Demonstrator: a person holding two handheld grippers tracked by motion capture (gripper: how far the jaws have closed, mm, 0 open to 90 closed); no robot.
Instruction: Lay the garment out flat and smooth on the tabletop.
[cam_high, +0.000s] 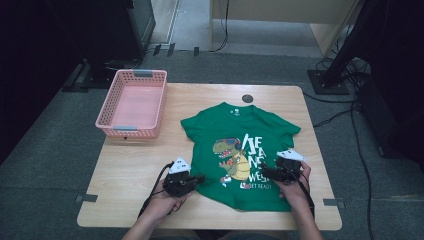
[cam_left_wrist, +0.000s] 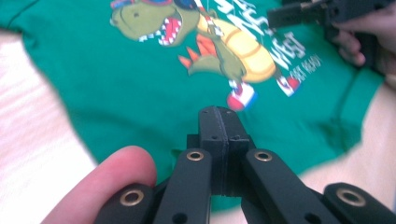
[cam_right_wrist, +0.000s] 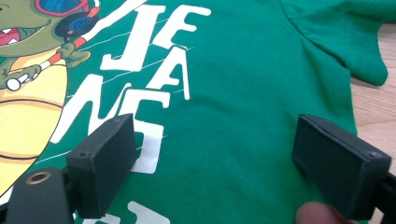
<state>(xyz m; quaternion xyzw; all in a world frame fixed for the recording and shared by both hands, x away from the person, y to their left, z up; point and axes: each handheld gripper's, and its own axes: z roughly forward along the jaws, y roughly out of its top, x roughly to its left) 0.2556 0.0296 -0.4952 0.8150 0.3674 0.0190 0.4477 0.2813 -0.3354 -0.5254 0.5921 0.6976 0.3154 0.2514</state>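
Observation:
A green T-shirt with a dinosaur print and white lettering lies flat on the wooden table, neck towards the far side. My left gripper is at the shirt's lower left edge. In the left gripper view its jaws are pressed together above the green cloth, and I see no fabric between them. My right gripper hovers over the shirt's lower right part. Its fingers stand wide apart over the lettering on the shirt, gripping nothing.
A pink plastic basket stands empty at the table's far left corner. A small dark round cap is set into the table beyond the shirt's collar. Cables and a dark stand base lie on the floor to the right.

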